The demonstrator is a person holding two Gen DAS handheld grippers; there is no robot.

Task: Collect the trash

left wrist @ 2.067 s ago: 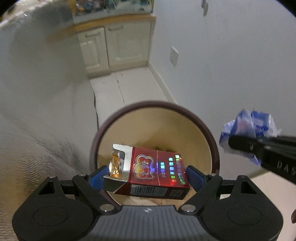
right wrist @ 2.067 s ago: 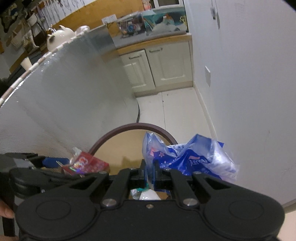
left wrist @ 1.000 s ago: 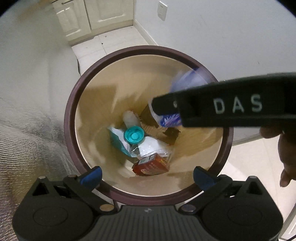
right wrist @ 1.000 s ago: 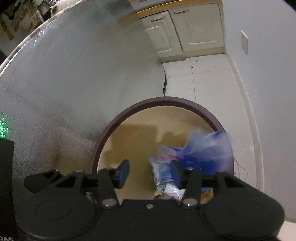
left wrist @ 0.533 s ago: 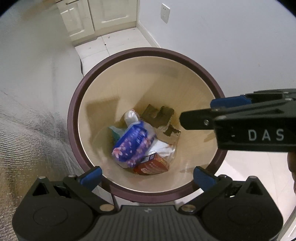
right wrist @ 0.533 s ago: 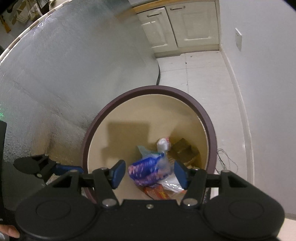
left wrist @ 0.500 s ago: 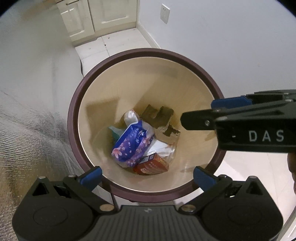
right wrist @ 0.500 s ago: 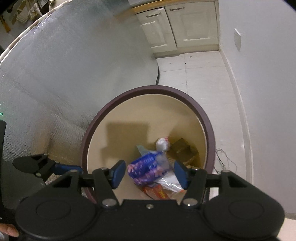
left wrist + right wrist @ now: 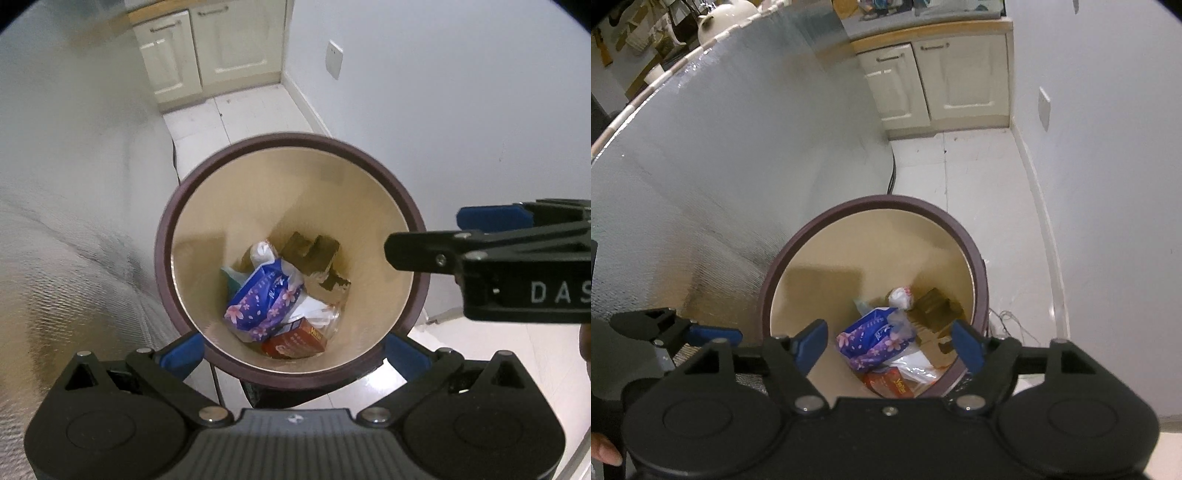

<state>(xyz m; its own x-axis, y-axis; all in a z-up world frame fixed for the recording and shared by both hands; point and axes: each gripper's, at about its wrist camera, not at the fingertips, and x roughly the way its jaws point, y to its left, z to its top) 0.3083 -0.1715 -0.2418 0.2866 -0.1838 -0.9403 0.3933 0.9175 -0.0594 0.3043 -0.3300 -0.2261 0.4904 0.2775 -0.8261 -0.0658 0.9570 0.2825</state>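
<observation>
A round bin with a maroon rim (image 9: 291,138) (image 9: 871,201) stands on the floor below both grippers. At its bottom a blue flowered tissue packet (image 9: 262,299) (image 9: 875,339) lies on top of a red cigarette box (image 9: 295,339) (image 9: 888,384), white wrappers and brown cardboard. My left gripper (image 9: 295,354) (image 9: 676,332) hangs open over the near rim with nothing in it. My right gripper (image 9: 889,343) (image 9: 443,236) is above the bin's right side. Its jaws are opening and nothing is between them.
A silver foil-covered panel (image 9: 720,166) curves along the left, close to the bin. A white wall with a socket (image 9: 334,59) is on the right. Cream cabinets (image 9: 945,81) close off the far end of the white tile floor (image 9: 960,173). A dark cable (image 9: 892,173) runs behind the bin.
The red box left my left gripper and the blue packet left my right; both now lie in the bin. Both grippers have risen and the right jaws stand wider.
</observation>
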